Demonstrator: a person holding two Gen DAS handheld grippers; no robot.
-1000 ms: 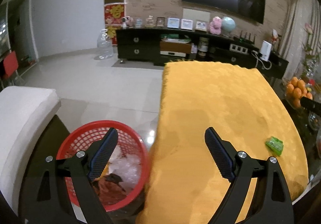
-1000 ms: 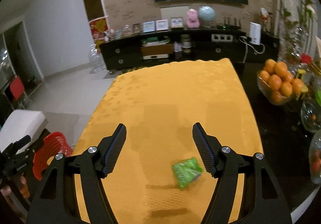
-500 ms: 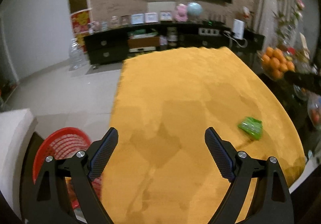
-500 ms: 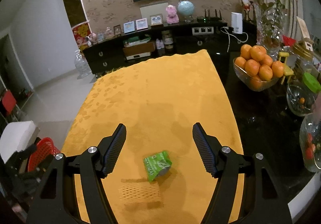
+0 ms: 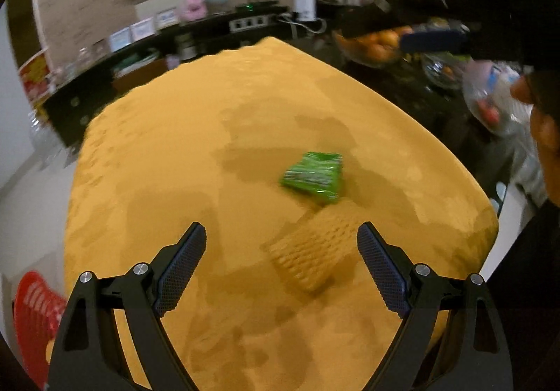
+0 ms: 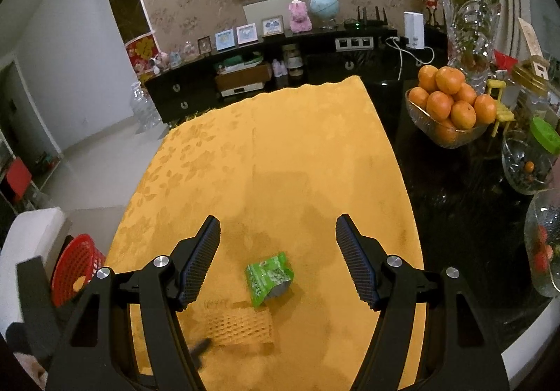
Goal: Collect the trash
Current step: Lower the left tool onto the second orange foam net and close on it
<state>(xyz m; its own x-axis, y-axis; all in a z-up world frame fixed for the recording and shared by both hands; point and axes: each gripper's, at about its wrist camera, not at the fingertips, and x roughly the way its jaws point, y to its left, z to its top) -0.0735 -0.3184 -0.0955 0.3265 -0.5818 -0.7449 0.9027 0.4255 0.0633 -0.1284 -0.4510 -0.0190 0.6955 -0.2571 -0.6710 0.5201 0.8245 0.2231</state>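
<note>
A green snack wrapper (image 5: 313, 177) (image 6: 268, 277) lies on the yellow tablecloth (image 5: 245, 118) (image 6: 273, 160). Just in front of it rests a yellow foam net sleeve (image 5: 309, 256) (image 6: 239, 326). My left gripper (image 5: 281, 252) hovers open above the cloth, with the net sleeve between its spread fingers and untouched. My right gripper (image 6: 278, 240) is open too, held above the cloth with the green wrapper just short of its fingertips. A red mesh bin (image 5: 35, 307) (image 6: 75, 266) stands on the floor off the table's left side.
A glass bowl of oranges (image 6: 449, 111), glass jars (image 6: 528, 163) and a vase (image 6: 467, 30) crowd the dark tabletop on the right. A white chair seat (image 6: 28, 233) is beside the bin. A person's hand (image 5: 539, 118) shows at the right edge of the left wrist view.
My left gripper swung right from over the red bin to over the table, bringing the wrapper and net sleeve into its view. My right gripper shifted slightly, then stayed put.
</note>
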